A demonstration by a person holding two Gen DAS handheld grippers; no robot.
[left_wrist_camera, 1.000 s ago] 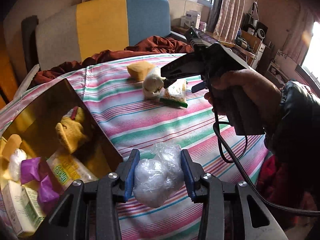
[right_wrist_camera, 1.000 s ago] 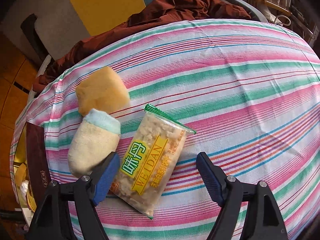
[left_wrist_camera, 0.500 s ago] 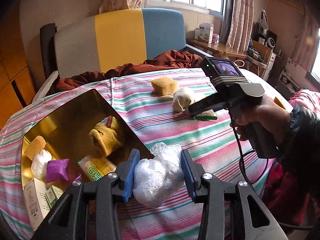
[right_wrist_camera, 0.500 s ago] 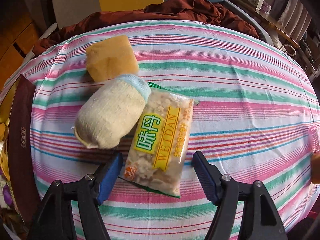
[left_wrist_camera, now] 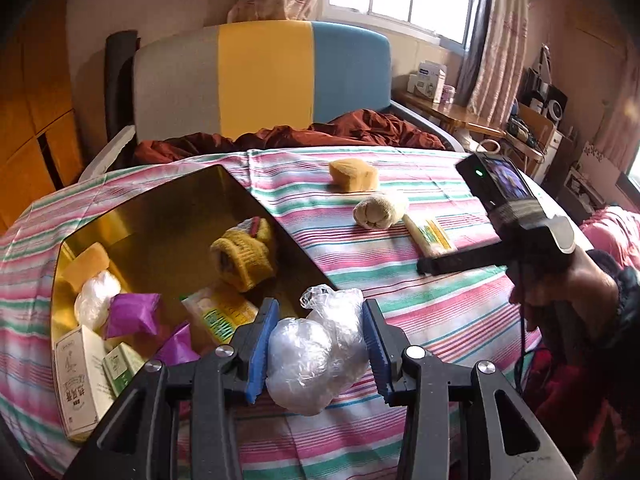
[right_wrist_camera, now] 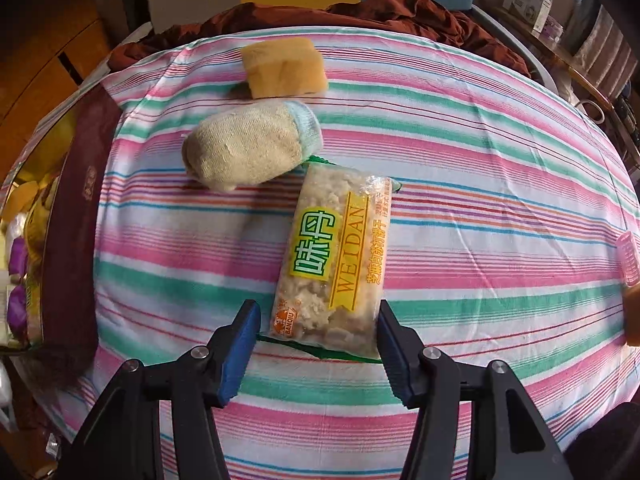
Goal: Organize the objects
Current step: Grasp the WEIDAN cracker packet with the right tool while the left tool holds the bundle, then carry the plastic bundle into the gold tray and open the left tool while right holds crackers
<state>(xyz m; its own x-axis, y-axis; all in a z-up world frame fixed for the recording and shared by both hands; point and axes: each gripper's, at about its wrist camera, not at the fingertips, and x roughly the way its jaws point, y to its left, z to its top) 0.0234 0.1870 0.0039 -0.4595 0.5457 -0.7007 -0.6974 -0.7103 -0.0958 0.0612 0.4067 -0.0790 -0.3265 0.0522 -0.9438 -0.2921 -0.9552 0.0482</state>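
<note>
Clear crumpled plastic bag (left_wrist_camera: 312, 356) pinched fast between the blue pads of the left gripper (left_wrist_camera: 316, 344), just off the 5 o'clock corner of the open gold-lined box (left_wrist_camera: 168, 216). Carry it over the rim toward 10 o'clock and let go only above bare gold floor, clear of the yellow knitted roll (left_wrist_camera: 244, 258).

Right gripper (right_wrist_camera: 316, 344) not yet gripping: jaws just closing in, straddling the near end of the clear crumbly-snack packet with the yellow-green label (right_wrist_camera: 336, 256), flat on the pink-and-green striped cloth (right_wrist_camera: 480, 200). Right pad at the packet's edge, left pad apart. Shift a touch toward 3 o'clock to centre, then squeeze gently, since the contents probably crush easily. Lift straight up, away from the beige rolled sock (right_wrist_camera: 248, 148) at the packet's 11 o'clock.
</note>
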